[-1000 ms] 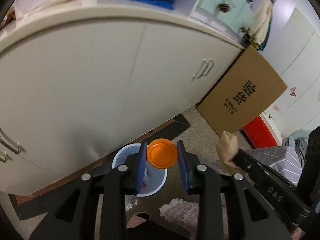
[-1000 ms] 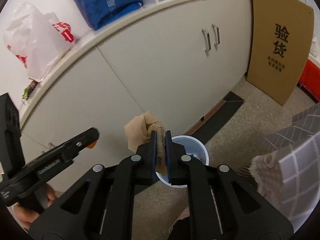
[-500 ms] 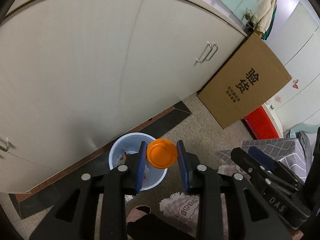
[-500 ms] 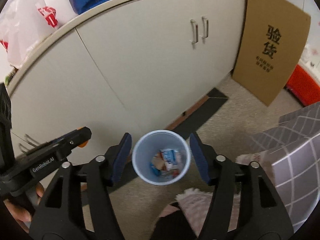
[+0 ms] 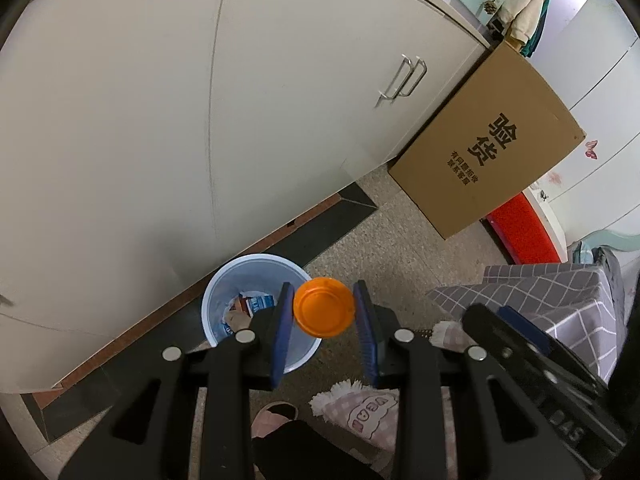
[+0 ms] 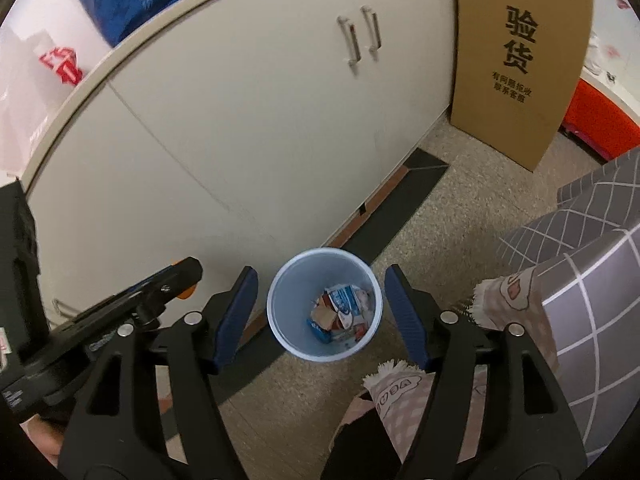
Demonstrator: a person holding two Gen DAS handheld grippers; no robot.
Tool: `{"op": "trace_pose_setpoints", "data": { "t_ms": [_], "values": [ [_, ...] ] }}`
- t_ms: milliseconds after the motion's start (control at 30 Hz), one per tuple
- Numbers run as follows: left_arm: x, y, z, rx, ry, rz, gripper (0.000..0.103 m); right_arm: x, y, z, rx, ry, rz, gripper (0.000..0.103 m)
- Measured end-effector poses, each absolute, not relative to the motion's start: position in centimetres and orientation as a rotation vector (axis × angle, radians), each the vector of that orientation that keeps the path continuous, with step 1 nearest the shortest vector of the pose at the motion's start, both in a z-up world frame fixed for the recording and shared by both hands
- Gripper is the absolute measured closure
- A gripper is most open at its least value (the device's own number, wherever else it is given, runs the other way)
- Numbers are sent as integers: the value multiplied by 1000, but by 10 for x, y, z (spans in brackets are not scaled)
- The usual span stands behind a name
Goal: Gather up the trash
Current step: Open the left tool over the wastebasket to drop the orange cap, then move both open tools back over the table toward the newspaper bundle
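Left gripper (image 5: 323, 312) clamps the orange lid (image 5: 324, 307); the bin (image 5: 256, 266) lies below-left; right gripper (image 6: 320, 312), spread empty, hangs directly above the bin

Trash (image 6: 340, 312) in bin (image 6: 280, 320) before cabinet (image 6: 240, 120)

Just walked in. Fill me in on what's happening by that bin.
A person is collecting trash with a handheld tool in each hand. The left tool is shut on an orange lid, held above the floor beside the pale blue bin. The right tool is open and empty over the bin, which already contains wrappers.
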State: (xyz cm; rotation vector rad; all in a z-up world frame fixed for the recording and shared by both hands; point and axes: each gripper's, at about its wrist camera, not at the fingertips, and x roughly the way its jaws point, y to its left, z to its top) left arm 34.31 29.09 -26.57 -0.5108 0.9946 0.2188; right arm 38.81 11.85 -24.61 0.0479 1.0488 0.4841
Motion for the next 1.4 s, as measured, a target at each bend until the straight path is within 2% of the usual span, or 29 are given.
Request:
{"op": "trace_pose_setpoints", "data": {
  "t_ms": [33,67,100,333,533,700,1000,1400],
  "values": [
    [347,290,-268,-508,1006,223,65,388,118,-244,51,1035,478,37],
    [350,290,-270,-506,1024,239,50,387,118,-242,56,1027,477,37],
    [349,291,-271,-508,1030,249,47,386,117,-241,64,1019,478,37],
    [335,284,-260,-522,1004,248,46,381,108,-227,100,986,481,37],
    [310,272,-219,-506,919,250,45,364,94,-201,129,950,500,37],
    [293,243,-177,-456,846,216,42,342,61,-158,164,864,492,36],
    [267,131,-121,-273,774,44,41,287,-44,-105,134,715,376,35],
    [236,-46,-126,-77,819,-218,41,214,-211,-115,74,683,94,34]
  ]
}}
